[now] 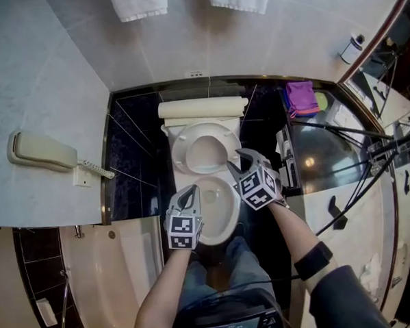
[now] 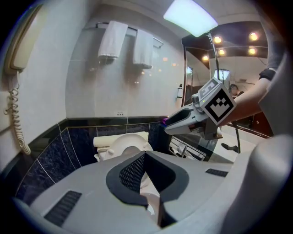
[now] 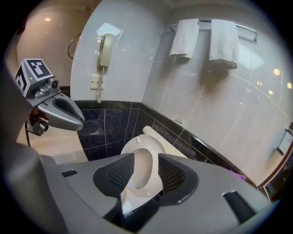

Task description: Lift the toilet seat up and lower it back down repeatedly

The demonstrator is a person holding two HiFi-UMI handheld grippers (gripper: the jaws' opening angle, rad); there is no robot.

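The white toilet's seat ring [image 1: 206,151] stands raised, leaning back on the lid and tank [image 1: 202,108], with the open bowl [image 1: 221,203] below it. My right gripper [image 1: 238,161] hovers at the seat's right front edge with its jaws open; in the right gripper view the seat [image 3: 139,148] shows through the gap of that gripper [image 3: 145,156], not touching either pad. My left gripper [image 1: 190,192] hangs over the bowl's left rim, shut on nothing, its pads meeting at a point [image 2: 145,154]. Each gripper also sees the other: the right gripper [image 2: 183,119] and the left gripper [image 3: 64,112].
A wall phone [image 1: 43,153] with a coiled cord hangs at the left. Two white towels [image 1: 138,2] hang above the tank. A purple cloth [image 1: 301,96] lies on the dark ledge at the right, near a paper roll [image 1: 353,48]. The bathtub edge [image 1: 94,268] lies lower left.
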